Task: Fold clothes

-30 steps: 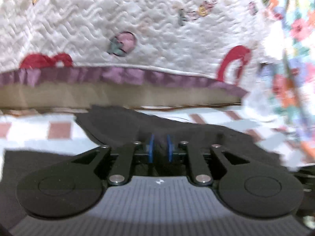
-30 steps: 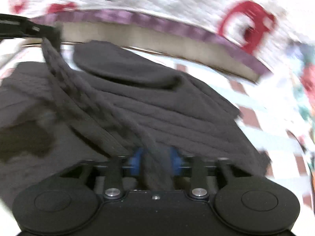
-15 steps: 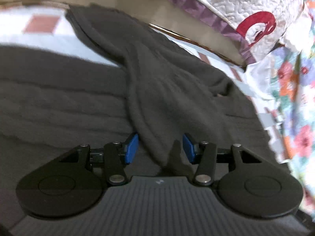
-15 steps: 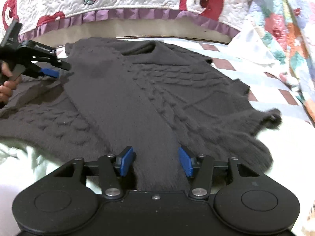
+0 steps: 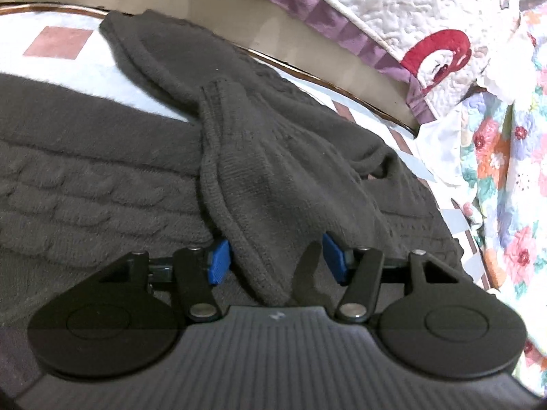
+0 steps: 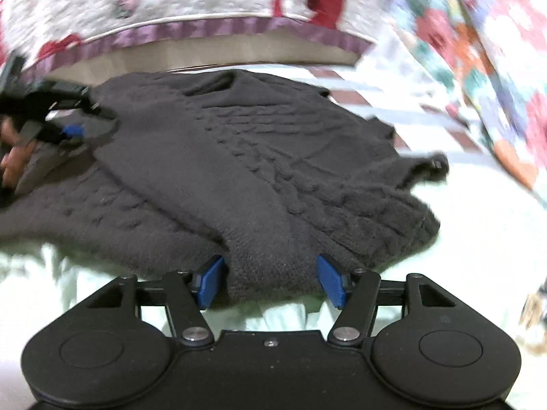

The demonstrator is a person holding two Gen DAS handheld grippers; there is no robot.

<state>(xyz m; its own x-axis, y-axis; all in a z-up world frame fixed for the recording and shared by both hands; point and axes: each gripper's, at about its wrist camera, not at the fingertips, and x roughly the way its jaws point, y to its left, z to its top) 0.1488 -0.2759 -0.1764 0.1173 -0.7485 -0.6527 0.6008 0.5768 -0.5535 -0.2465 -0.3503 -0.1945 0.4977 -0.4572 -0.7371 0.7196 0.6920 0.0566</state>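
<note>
— Both let go?
— Yes: a second ago each pinched the sweater [image 6: 239, 157]. Now left gripper [image 5: 271, 261] and right gripper [image 6: 270, 280] gape wide, empty — sleeve laid across it on the bed [image 6: 461, 222], seemingly flat.

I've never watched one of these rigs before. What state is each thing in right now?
Left gripper: open, sleeve lying loose between its pads.
Right gripper: open, released.
Sweater: flat on the bed, partly folded.
Sleeve: laid across the sweater's body.
Quilt: bunched behind.
</note>
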